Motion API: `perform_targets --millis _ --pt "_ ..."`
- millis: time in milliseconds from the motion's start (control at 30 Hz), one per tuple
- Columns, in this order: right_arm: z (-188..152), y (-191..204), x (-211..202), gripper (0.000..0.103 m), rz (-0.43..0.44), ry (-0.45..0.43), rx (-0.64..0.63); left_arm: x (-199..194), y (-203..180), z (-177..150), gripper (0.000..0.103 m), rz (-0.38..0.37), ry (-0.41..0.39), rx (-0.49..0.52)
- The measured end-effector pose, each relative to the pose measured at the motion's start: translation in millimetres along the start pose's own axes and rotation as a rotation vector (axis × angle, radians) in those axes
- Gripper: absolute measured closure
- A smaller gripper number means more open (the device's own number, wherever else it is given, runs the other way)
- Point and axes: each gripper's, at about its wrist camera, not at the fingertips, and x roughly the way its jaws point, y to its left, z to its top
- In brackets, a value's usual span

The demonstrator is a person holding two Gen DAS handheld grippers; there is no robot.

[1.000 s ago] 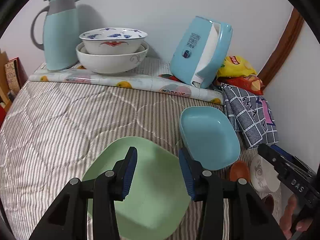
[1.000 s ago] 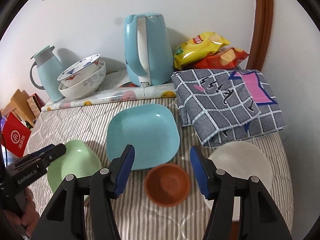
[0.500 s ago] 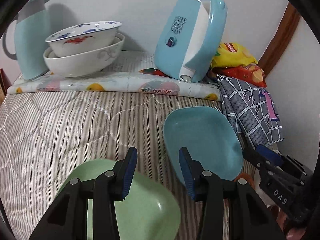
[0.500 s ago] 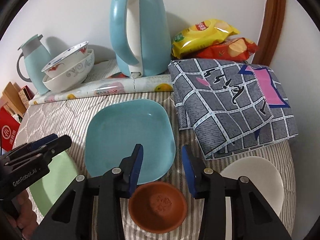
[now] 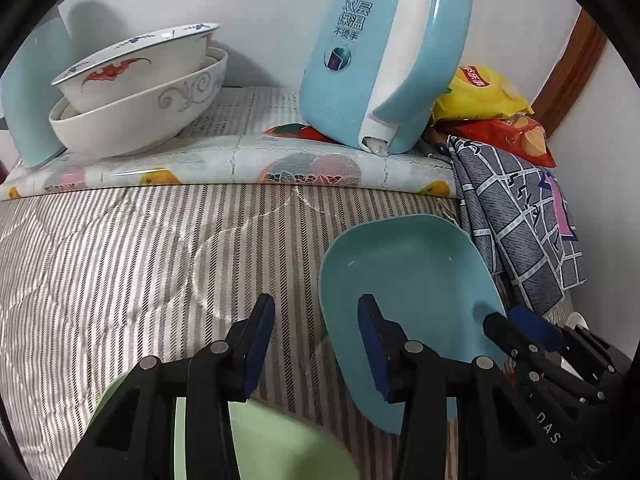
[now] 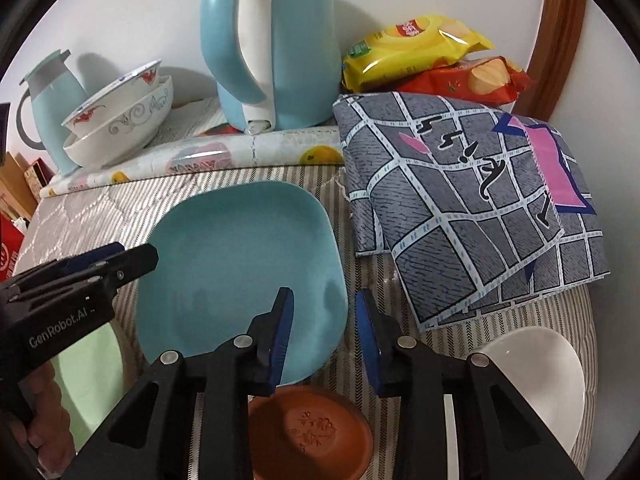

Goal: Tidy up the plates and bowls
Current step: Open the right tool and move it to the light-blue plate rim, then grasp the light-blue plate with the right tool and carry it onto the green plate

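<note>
A square blue plate lies on the striped cover; it also shows in the left wrist view. A green plate lies to its left, under my left gripper, which is open and empty with its right finger at the blue plate's left edge. My right gripper is open and empty, straddling the blue plate's right front corner. A small brown dish lies below it and a white bowl to its right. Two stacked white bowls stand at the back left.
A blue kettle and a blue jug stand on a fruit-print mat by the wall. Snack bags and a folded grey checked cloth lie at the right. A wooden frame edges the wall.
Both grippers have moved forward toward the blue plate. The right gripper's jaws have narrowed from wide open. The green plate has slid down out of the left view.
</note>
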Motion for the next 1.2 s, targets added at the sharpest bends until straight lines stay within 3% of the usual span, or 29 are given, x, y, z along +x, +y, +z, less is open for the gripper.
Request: perform_targets --millis 133,467,567,1200 --pt "-0.7 -0.2 6.7 0.078 -0.005 0.017 0.002 10.9 -6.4 3.1 0.062 0.005 0.019 0.012" --pt "-0.8 -1.1 12.3 0.093 -0.048 0.019 -0.019 29.9 -16.3 2.9 0.093 0.025 0.040 0.023" --pt "-0.9 -8.1 9.9 0.099 -0.055 -0.003 -0.003 29.2 -15.0 3.2 0.095 0.008 0.040 0.018" --pt "-6.6 0.5 -66.2 0.100 -0.005 -0.131 0.021 -49.2 -5.3 -8.0 0.094 -0.010 -0.069 0.002"
